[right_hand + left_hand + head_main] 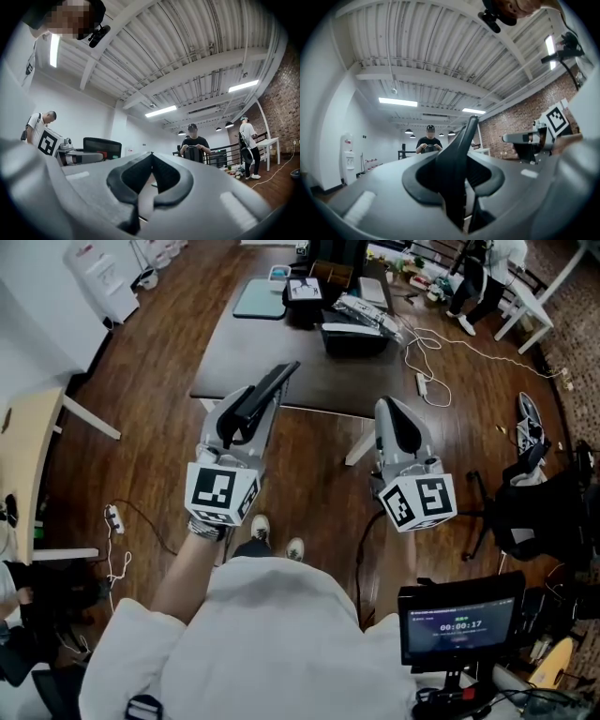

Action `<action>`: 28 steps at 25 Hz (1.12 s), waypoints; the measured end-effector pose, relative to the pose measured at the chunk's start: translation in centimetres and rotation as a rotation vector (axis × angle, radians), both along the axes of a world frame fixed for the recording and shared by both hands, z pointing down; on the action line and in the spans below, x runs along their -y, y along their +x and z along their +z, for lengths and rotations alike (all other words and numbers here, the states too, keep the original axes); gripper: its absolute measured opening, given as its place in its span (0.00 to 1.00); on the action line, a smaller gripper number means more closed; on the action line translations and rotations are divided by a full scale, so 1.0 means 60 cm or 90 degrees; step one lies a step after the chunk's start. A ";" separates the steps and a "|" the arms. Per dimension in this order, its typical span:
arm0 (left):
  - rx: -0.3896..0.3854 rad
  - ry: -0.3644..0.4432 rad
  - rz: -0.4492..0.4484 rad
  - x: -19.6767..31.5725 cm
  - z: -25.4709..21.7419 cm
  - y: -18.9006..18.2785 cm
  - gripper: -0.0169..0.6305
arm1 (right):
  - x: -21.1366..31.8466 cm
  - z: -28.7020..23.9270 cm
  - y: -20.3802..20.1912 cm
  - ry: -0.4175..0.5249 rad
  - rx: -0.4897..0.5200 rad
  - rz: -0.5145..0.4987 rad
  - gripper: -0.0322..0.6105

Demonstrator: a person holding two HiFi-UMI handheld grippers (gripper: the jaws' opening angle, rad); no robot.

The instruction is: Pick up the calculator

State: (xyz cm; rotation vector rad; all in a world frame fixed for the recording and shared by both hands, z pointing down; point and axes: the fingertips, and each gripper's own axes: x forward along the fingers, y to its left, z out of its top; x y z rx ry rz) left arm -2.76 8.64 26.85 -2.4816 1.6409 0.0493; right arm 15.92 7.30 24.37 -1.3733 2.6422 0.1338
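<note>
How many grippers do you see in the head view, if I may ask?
2: the left gripper, shut on the calculator, and the right gripper, jaws shut, empty. None seems hidden.

Dark wood floor [150,409] under me, dark surface [272,352] ahead, brick wall [513,124] on my right, strip lights [397,101] overhead.

Strip lights [397,101] on the ceiling above your fingers [487,178] light both gripper views evenly, fisheye bending and black corners ring them, the calculator [457,168] between your left fingers is soft, and your head view looks dim.
</note>
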 end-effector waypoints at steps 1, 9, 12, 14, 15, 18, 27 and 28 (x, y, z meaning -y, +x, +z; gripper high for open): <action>0.000 0.000 -0.002 -0.005 0.000 0.000 0.24 | -0.005 -0.001 0.000 0.002 0.000 0.000 0.05; 0.000 -0.002 0.004 -0.032 0.000 -0.022 0.24 | -0.032 0.003 -0.026 0.000 -0.011 0.014 0.05; 0.002 -0.002 0.012 -0.037 0.001 -0.030 0.24 | -0.036 0.009 -0.038 -0.004 -0.021 0.024 0.05; 0.004 -0.001 0.015 -0.041 0.001 -0.035 0.24 | -0.040 0.015 -0.045 -0.008 -0.029 0.029 0.05; 0.004 0.000 0.018 -0.042 0.000 -0.037 0.24 | -0.041 0.017 -0.049 -0.010 -0.033 0.032 0.05; 0.006 0.004 0.024 -0.044 -0.003 -0.043 0.24 | -0.040 0.021 -0.056 -0.014 -0.041 0.041 0.05; 0.007 0.011 0.036 -0.045 -0.005 -0.051 0.24 | -0.052 0.026 -0.063 -0.028 -0.053 0.052 0.05; 0.007 0.010 0.037 -0.045 -0.004 -0.052 0.24 | -0.053 0.026 -0.064 -0.029 -0.053 0.053 0.05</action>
